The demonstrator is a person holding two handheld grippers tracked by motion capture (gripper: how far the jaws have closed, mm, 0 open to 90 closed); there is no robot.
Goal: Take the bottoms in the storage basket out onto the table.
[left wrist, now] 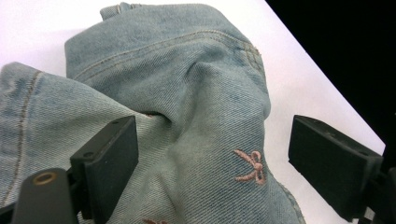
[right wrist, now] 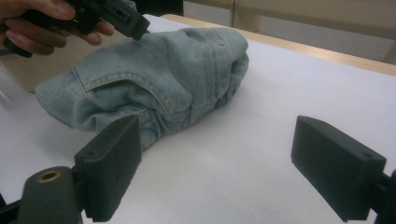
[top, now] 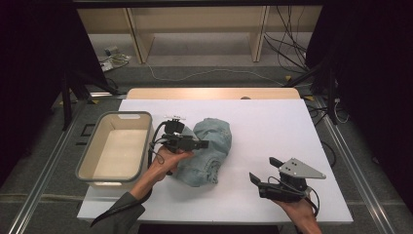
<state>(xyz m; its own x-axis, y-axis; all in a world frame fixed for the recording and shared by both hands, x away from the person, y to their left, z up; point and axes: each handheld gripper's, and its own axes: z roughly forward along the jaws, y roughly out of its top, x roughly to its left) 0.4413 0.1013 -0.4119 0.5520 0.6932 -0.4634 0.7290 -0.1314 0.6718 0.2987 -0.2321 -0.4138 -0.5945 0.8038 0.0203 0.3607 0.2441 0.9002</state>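
Just one denim garment [top: 207, 150], one bin [top: 117, 146], two grippers.

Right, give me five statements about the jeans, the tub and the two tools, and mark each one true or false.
1. The jeans lie bunched up on the white table. True.
2. The tub holds the jeans. False: the tub is empty and the jeans lie beside it.
3. The left tool is open over the jeans. True.
4. The right tool is clamped on the jeans. False: it is open and apart from them.
5. The jeans carry a small pink embroidered bow. True.
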